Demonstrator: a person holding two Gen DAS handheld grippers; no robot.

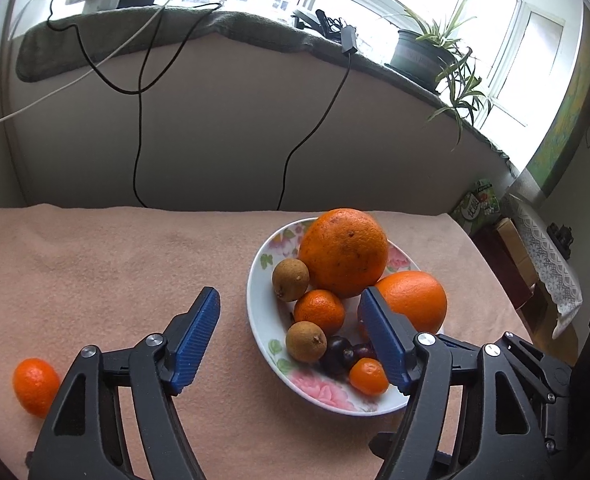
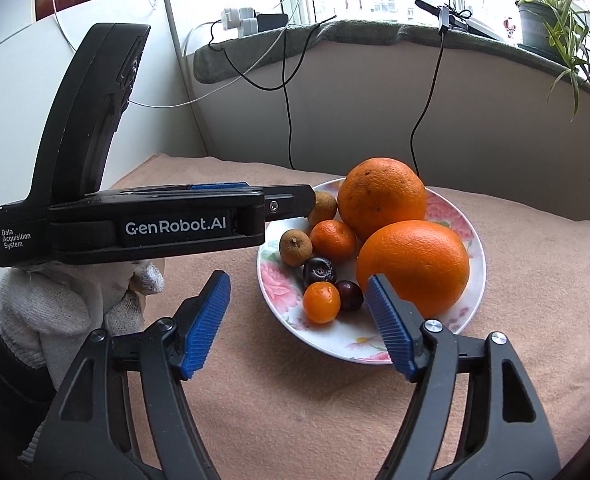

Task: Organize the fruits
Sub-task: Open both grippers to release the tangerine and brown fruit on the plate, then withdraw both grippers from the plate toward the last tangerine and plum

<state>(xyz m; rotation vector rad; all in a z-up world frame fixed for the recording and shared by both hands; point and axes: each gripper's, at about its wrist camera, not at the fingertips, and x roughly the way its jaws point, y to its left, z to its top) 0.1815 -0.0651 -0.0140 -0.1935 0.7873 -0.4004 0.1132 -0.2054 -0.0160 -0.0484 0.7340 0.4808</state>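
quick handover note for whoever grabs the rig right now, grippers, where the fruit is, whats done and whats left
Left gripper: open, empty, at the near left rim of the plate.
Right gripper: open, empty, at the plate's near edge.
On the plate: two big oranges, two small mandarins, two brown longan-like fruits and two dark plum-like fruits.
Done: most fruit is gathered on the plate.
Left: one loose mandarin lies on the pink cloth, on the left beside the left gripper; it probably goes on the plate next.
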